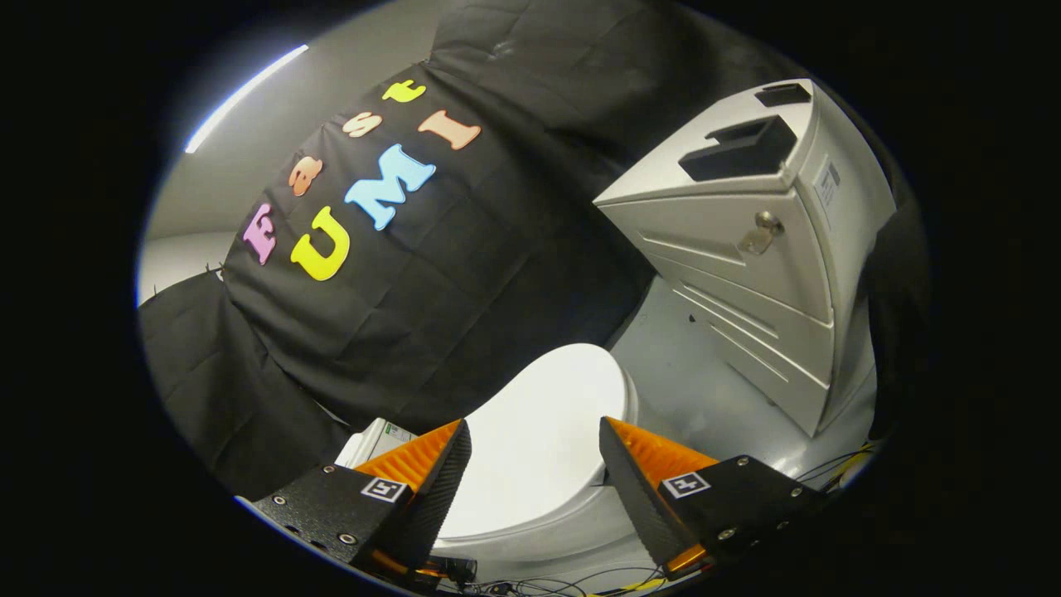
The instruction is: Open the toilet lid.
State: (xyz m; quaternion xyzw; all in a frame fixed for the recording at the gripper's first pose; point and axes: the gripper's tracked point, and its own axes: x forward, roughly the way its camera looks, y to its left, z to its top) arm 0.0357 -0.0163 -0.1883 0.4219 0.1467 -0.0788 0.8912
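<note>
A white toilet stands below me on the grey floor, its lid (pixel 543 431) shut and lying flat over the bowl. The cistern (pixel 375 441) peeks out behind my left finger, against the black cloth wall. My gripper (pixel 535 435) hangs above the lid, open, with the lid showing in the wide gap between the two orange-and-black fingers (pixel 431 481). Nothing is held between them and they are clear of the lid.
A grey drawer cabinet (pixel 746 265) with a key in its lock stands on the floor beyond the toilet's front end. Loose cables (pixel 580 580) trail on the floor under the fingers and at the cabinet's foot. Bare grey floor (pixel 688 373) separates toilet and cabinet.
</note>
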